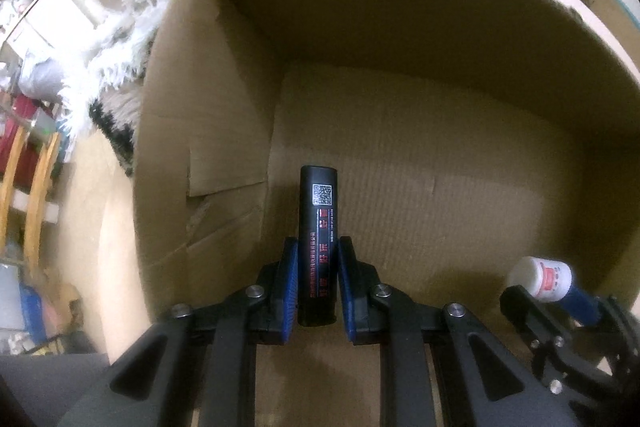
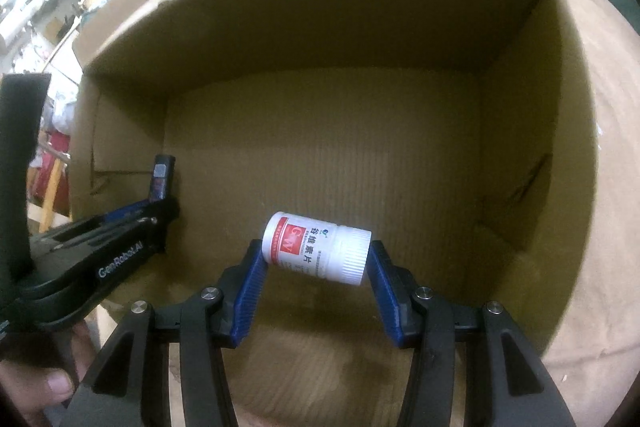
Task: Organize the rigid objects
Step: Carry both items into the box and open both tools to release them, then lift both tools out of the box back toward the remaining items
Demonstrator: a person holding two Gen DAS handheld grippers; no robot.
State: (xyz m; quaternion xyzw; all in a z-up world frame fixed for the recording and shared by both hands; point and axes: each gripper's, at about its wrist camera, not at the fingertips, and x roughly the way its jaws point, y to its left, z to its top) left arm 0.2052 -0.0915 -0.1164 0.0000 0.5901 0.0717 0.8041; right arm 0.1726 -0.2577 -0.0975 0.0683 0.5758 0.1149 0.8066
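Note:
My left gripper [image 1: 318, 247] is shut on a black oblong case [image 1: 319, 223] with a QR code and red print. It holds the case inside a large open cardboard box [image 1: 400, 39], near the box's left wall. My right gripper [image 2: 316, 251] is shut on a white pill bottle [image 2: 316, 247] with a red label and ribbed cap. The bottle lies sideways between the blue pads above the box floor. The bottle [image 1: 540, 279] and right gripper show at the lower right of the left wrist view. The left gripper [image 2: 160, 187] and its case [image 2: 162, 175] show at the left of the right wrist view.
The box floor [image 2: 320, 147] is bare brown cardboard. Outside the box's left wall lie a white shaggy rug [image 1: 120, 47], a wooden floor [image 1: 108, 227] and yellow wooden chair legs [image 1: 36, 187]. A hand [image 2: 44, 383] holds the left gripper's handle.

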